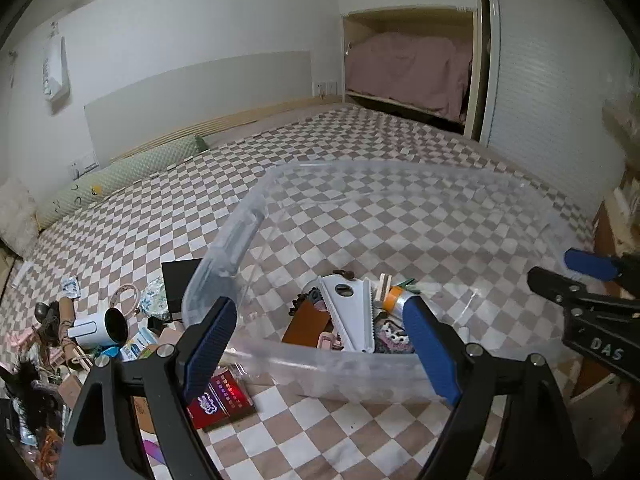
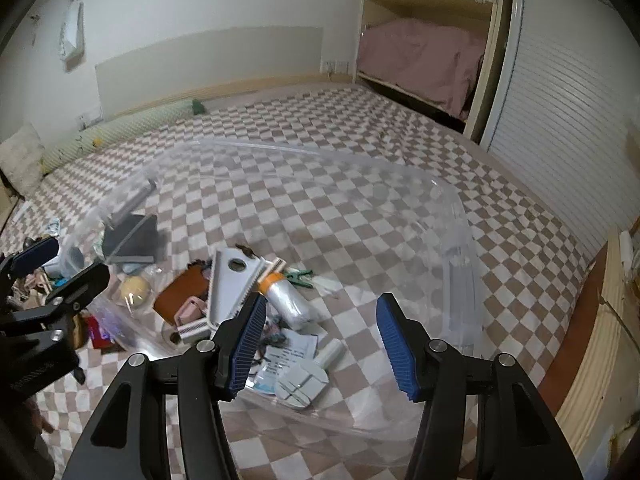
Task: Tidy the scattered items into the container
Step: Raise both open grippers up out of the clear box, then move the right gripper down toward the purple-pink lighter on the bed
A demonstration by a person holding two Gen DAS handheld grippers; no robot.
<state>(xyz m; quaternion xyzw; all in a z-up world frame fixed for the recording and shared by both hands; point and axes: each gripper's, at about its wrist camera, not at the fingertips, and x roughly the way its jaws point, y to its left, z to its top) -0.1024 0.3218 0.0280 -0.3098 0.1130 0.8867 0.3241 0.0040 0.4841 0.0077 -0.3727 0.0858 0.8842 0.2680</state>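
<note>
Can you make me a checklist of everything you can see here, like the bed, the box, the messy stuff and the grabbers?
Surface: checkered bedspread, brown and white squares.
Job's things: clear plastic container on the bedspread, already holding a white toothed tool, a brown pouch and an orange-capped roll.
Clutter: white mug, red packet and black box lie outside the container, on its left.
Grippers: left hand-held gripper open and empty, above the container's near wall; right hand-held gripper open and empty, above the container.
Cables: nothing seen.
Surroundings: green bolster pillow, pink bedding in an alcove, slatted door.
</note>
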